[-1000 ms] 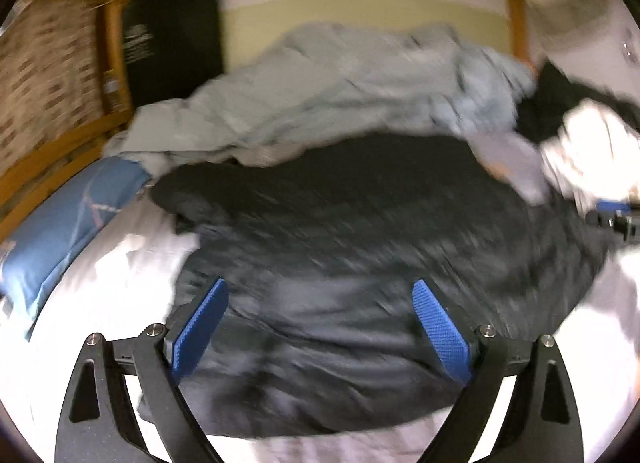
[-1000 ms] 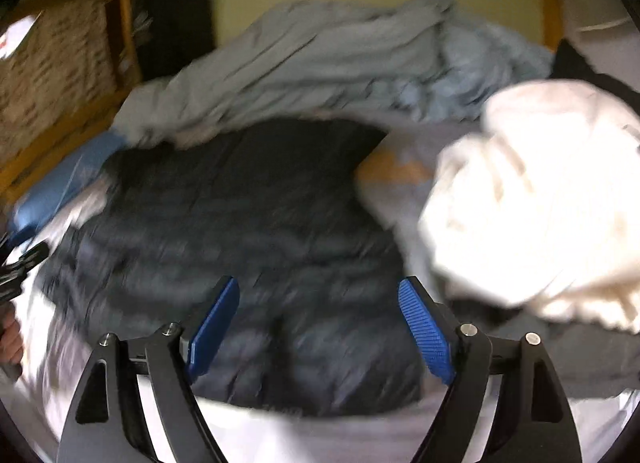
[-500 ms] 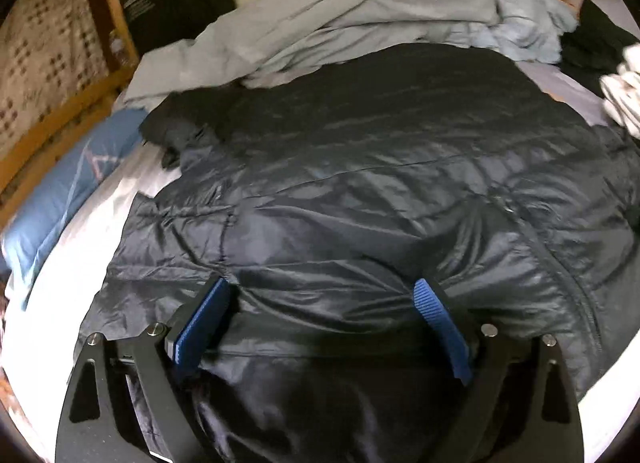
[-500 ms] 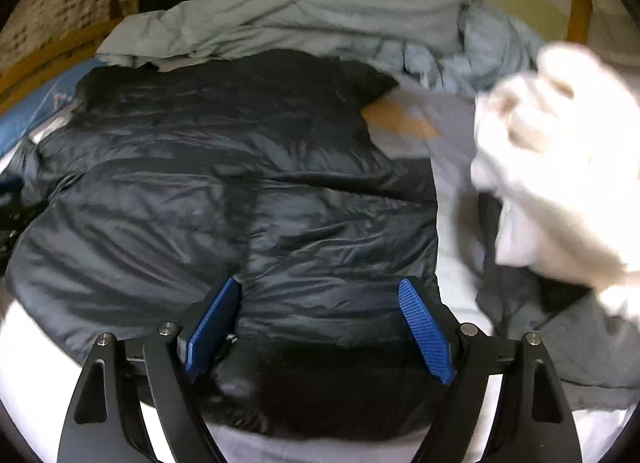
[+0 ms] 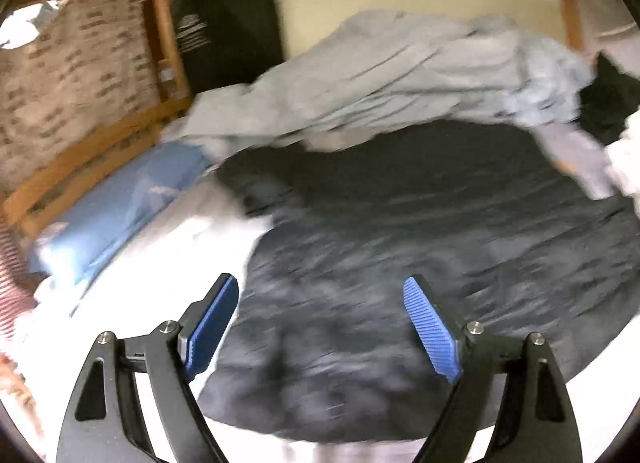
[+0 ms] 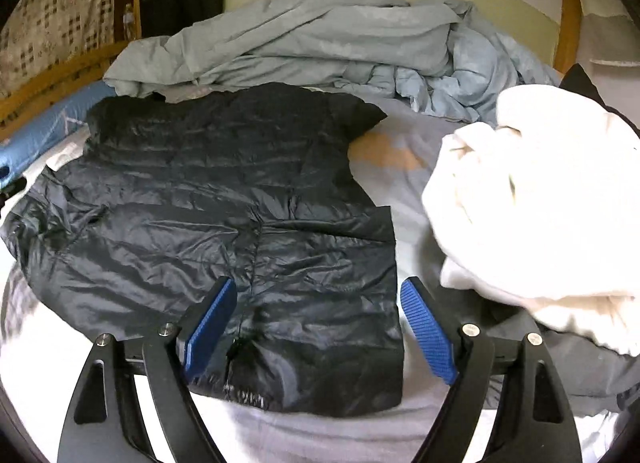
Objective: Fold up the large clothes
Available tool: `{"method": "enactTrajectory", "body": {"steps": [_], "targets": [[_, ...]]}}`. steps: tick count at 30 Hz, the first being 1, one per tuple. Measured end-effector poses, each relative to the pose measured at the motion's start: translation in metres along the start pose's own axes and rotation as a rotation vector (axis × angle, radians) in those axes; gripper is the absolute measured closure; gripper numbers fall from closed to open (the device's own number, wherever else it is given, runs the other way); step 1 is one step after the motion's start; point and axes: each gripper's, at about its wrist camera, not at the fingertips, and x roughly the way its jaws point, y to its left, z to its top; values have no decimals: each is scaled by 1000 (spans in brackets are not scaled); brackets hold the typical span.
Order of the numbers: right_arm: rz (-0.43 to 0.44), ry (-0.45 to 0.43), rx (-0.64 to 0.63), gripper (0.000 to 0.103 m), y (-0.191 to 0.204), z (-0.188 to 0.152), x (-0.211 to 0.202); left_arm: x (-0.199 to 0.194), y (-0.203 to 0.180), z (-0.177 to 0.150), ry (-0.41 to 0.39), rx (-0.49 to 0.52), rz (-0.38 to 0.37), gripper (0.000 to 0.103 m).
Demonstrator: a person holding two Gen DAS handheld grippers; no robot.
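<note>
A black puffer jacket (image 6: pixel 224 223) lies spread flat on the bed's white sheet (image 6: pixel 36 347), its near hem toward me. In the blurred left wrist view the same jacket (image 5: pixel 400 263) fills the middle. My left gripper (image 5: pixel 320 323) hovers above the jacket's near left part; its jaws are closing, with nothing pressed between the blue pads. My right gripper (image 6: pixel 316 323) is open over the jacket's near right corner, its fingers straddling the hem without pinching it.
A crumpled pale blue duvet (image 6: pixel 320 35) is heaped behind the jacket. A cream garment (image 6: pixel 532 203) is piled at the right, over a dark grey one (image 6: pixel 560 367). A blue pillow (image 5: pixel 116 207) lies left by the wooden bed frame (image 5: pixel 92 151). A black bag (image 5: pixel 228 23) stands against the headboard.
The left gripper dipped close over the jacket half a second ago, then pulled back and swung left. The right view has come lower over the jacket's near right corner and steadied.
</note>
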Motion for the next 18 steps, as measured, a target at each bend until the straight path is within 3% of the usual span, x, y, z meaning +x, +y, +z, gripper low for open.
{"method": "enactTrajectory", "body": {"steps": [4, 7, 9, 11, 15, 18], "targets": [[14, 110, 88, 18, -15, -17, 18, 28, 18, -20, 110, -14, 63, 29], [67, 188, 157, 18, -28, -34, 38, 53, 33, -43, 244, -59, 41, 29], [73, 189, 158, 18, -30, -40, 41, 59, 43, -55, 298, -103, -9, 28], [50, 181, 152, 18, -31, -40, 36, 51, 50, -53, 283, -128, -11, 28], [59, 81, 131, 18, -29, -33, 4, 11, 65, -39, 176, -165, -63, 28], [93, 15, 66, 18, -17, -28, -22, -11, 57, -34, 131, -135, -168, 28]]}}
